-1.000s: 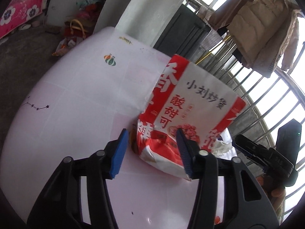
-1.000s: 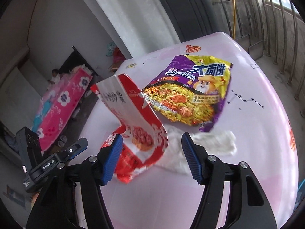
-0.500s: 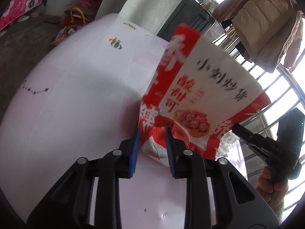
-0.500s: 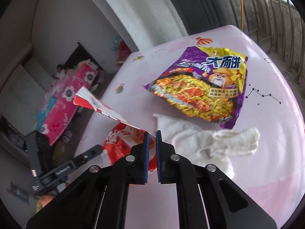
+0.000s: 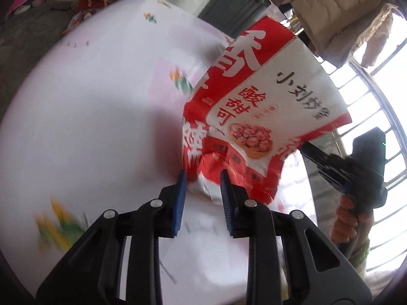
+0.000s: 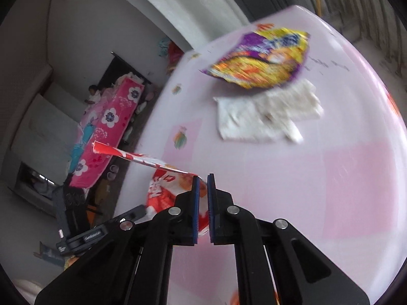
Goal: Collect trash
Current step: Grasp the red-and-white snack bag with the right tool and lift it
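A red and white snack bag (image 5: 257,117) with Chinese print is held up above the pink table (image 5: 89,117). My left gripper (image 5: 202,178) is shut on its crumpled lower corner. My right gripper (image 6: 202,178) is shut on another edge of the same bag (image 6: 162,193), which shows edge-on there. The right gripper also shows at the right of the left wrist view (image 5: 330,160). A purple and yellow noodle wrapper (image 6: 264,61) and a crumpled white tissue (image 6: 264,114) lie on the table further off.
The table edge (image 6: 150,117) drops off at left toward a floor with a pink flowered mattress (image 6: 106,127). A barred window (image 5: 368,117) and hanging coats (image 5: 338,17) stand behind the table. Small printed stickers (image 6: 180,138) dot the tabletop.
Both grippers closed on the red bag and lifted it off the table. The views have swung, and the tissue and purple wrapper now lie farther away.
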